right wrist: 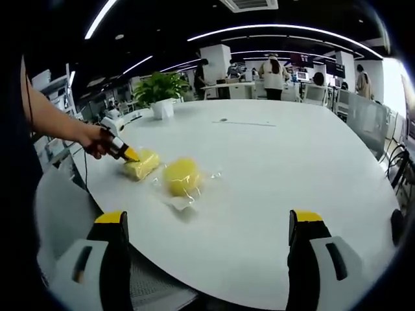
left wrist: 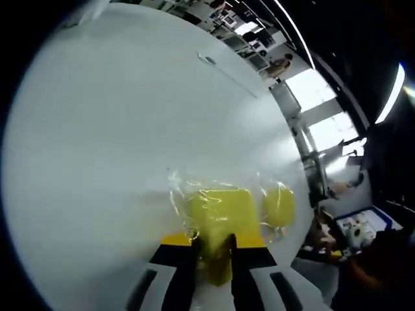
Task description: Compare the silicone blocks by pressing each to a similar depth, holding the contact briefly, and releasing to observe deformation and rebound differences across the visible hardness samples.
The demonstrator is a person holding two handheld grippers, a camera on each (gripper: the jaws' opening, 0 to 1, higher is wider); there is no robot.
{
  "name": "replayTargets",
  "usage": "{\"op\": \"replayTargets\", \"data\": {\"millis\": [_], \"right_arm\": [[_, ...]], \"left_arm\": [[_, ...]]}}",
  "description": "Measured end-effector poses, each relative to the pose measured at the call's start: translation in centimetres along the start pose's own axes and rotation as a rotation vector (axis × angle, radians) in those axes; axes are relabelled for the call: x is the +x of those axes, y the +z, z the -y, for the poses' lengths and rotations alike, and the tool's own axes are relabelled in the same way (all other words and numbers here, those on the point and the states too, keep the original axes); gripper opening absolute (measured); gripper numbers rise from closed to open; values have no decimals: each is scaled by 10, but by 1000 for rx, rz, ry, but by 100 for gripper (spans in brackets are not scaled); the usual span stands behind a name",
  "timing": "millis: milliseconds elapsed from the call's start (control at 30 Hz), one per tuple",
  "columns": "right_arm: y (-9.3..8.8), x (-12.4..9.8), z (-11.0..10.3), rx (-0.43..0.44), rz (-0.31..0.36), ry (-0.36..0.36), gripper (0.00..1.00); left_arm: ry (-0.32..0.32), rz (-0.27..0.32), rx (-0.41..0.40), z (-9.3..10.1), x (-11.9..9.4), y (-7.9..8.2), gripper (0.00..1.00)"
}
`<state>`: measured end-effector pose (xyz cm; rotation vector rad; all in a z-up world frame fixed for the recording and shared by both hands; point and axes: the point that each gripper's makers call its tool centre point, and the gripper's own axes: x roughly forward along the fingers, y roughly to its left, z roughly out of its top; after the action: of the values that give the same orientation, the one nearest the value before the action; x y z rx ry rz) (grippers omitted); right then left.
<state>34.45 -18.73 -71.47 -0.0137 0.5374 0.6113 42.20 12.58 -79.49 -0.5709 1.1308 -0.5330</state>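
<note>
Two yellow silicone blocks in clear plastic wrap lie on the white table (right wrist: 272, 181). In the left gripper view my left gripper (left wrist: 214, 256) is shut on the near edge of the squarish block (left wrist: 220, 210), and yellow shows between its jaws. The rounder block (left wrist: 279, 206) lies just to its right. In the right gripper view a hand holds the left gripper (right wrist: 123, 152) against the squarish block (right wrist: 142, 165), with the rounder block (right wrist: 181, 176) beside it. My right gripper (right wrist: 209, 256) hangs wide open over the table's near edge, well short of both blocks.
A potted plant (right wrist: 161, 91) stands at the table's far left end. A small flat object (right wrist: 222, 120) lies far back on the table. Chairs (right wrist: 363, 110) and several people (right wrist: 272, 74) are beyond the far side. A person's arm (right wrist: 55, 123) comes in from the left.
</note>
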Motion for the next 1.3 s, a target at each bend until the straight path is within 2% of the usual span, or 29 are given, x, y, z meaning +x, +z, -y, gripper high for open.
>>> {"op": "replayTargets", "data": {"millis": [67,267,367,600,767,900,933,967,1067,1300], "right_arm": [[0,0,0,3,-1,1,97],[-4,2,-4,0,-15,11,97],[-1,3,-6,-9,-10,19,97],[1,2,-6,-16,-10,22,97],[6,0,-5,-11,3,16,97],[10,0,-7,-11,14,17,97],[11,1,-8,-9,15,18,97],[12,1,-9,-10,15,19,97],[21,0,-12,-19,32,26,97],[42,-2,-21,-11,68,50,97]], "left_arm": [[6,9,37,0,0,0,13],[-12,15,21,5,-2,-2,4],[-36,41,45,12,-5,-1,1],[-61,150,14,17,-12,5,0],[-107,232,52,33,-24,18,0],[-138,287,99,45,-34,27,0],[-141,321,130,49,-40,31,0],[-146,325,126,51,-43,31,0],[-176,395,153,62,-59,39,0],[-190,496,267,94,-97,45,0]]}}
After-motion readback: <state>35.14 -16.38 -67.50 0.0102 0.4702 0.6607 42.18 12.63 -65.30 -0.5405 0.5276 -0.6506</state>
